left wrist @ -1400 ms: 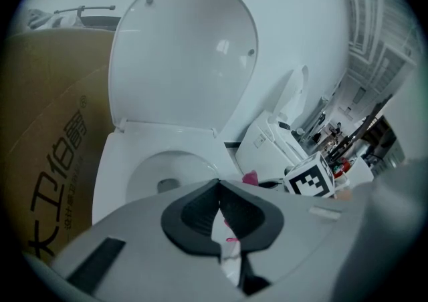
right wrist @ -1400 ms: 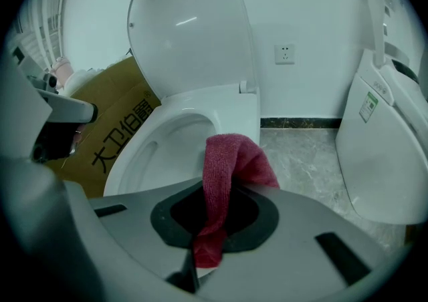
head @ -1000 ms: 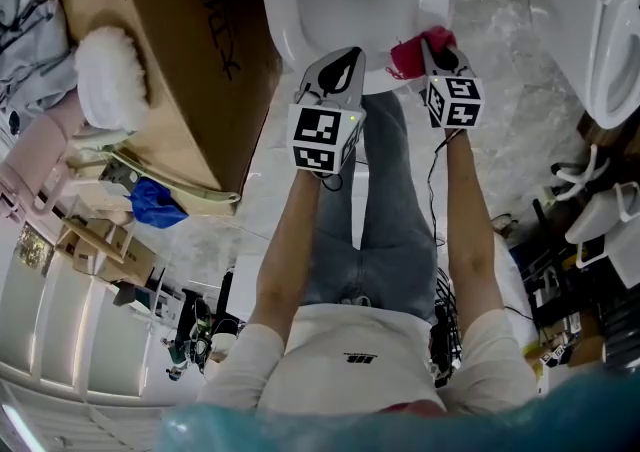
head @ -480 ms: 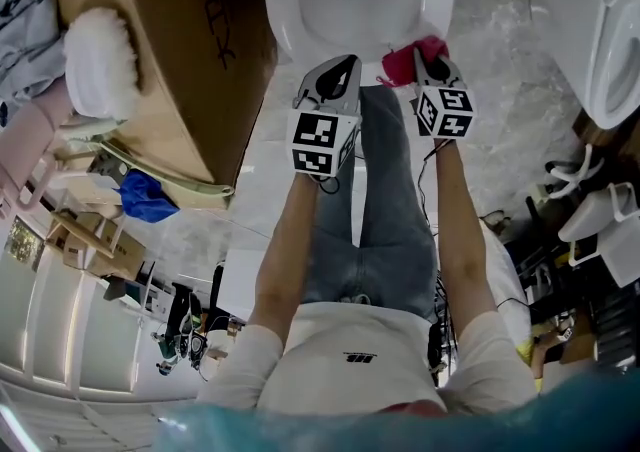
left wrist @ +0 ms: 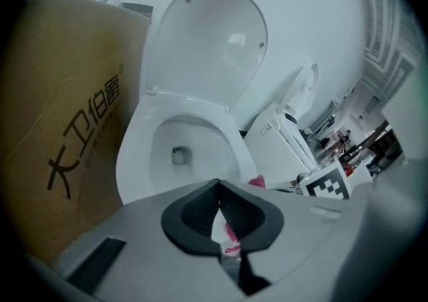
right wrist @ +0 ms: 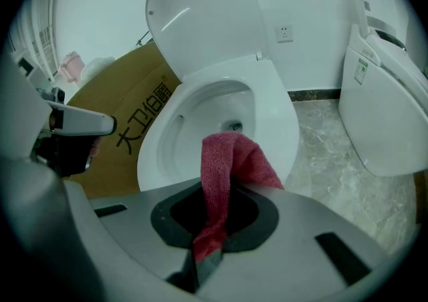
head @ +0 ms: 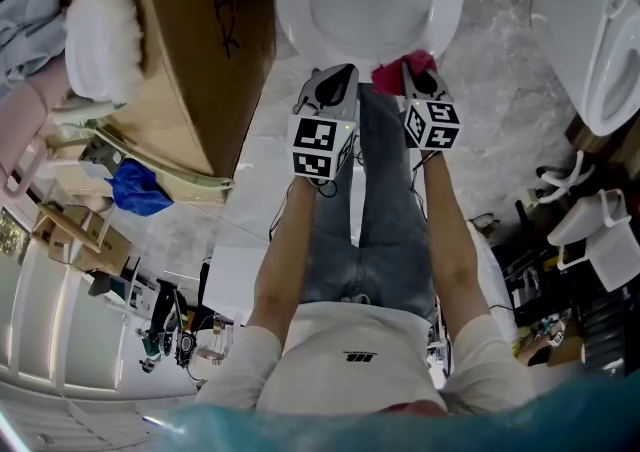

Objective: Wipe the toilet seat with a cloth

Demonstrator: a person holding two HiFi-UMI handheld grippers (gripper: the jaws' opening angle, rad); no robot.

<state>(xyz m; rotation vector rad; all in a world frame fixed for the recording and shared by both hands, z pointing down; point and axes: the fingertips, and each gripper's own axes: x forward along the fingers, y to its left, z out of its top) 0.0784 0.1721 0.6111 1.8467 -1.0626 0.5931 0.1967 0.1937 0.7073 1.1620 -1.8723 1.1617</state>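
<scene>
Red knitted cloth [right wrist: 231, 160] is hanging limp from the right gripper [right wrist: 212, 230], whose jaws are pinching one end, at the front of the white oval toilet seat [right wrist: 279, 103]. Soft and light, it is probably bunching easily, so gripping a folded bulk is looking safest. The left gripper [left wrist: 221, 217] is sitting closed, holding nothing.

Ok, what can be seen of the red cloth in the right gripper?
The red coarse-woven cloth looks like a soft rag bunched into a folded strip. Its lower end is pinched between the shut jaws of the right gripper; the rest rises and flops forward over them. From the head view it lies at the front edge of the white toilet seat; whether it touches cannot be told.
</scene>
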